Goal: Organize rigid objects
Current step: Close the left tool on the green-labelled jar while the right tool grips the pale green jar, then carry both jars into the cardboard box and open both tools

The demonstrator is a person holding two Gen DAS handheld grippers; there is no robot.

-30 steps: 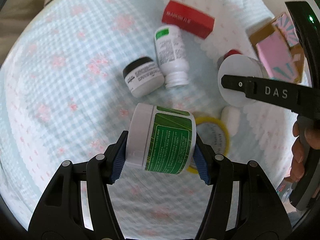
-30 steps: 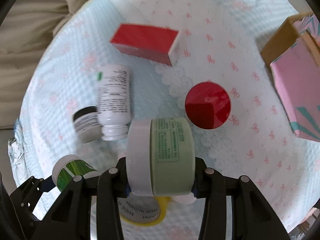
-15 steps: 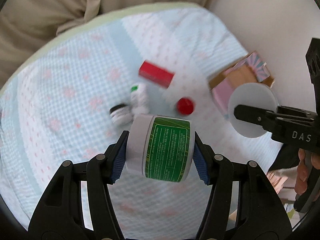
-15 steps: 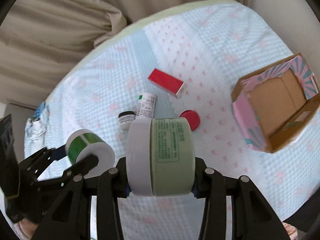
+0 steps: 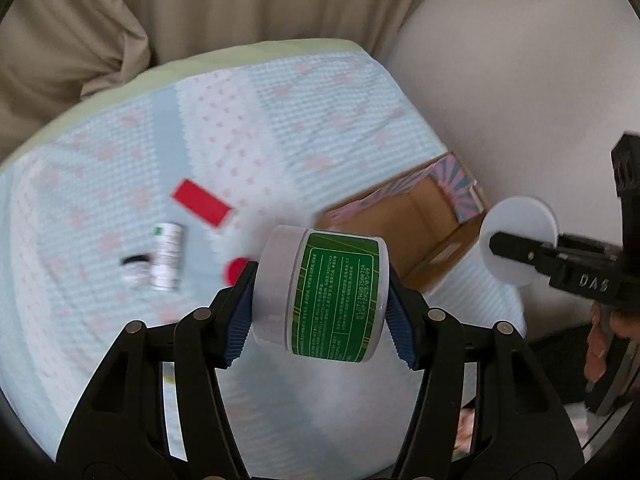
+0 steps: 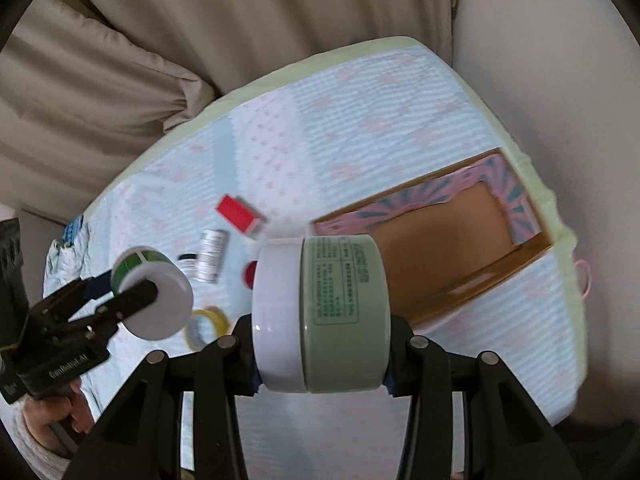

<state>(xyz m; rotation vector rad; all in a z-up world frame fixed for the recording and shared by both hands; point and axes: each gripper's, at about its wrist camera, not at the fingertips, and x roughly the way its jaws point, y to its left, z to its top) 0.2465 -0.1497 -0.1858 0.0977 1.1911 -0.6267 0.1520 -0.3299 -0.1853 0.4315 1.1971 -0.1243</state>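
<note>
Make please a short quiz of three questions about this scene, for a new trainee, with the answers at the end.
1. True or false: the cardboard box on the bed already holds a jar.
2. Which gripper holds the jar with the dark green label? A) left B) right C) neither
3. Fill in: the right gripper is shut on a pale green jar with a ____ lid.

Key: 1 false, the box looks empty. 2 A, the left gripper. 3 white.

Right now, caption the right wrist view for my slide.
Right gripper clamps pale green white-lidded jar above open pink cardboard box.
</note>
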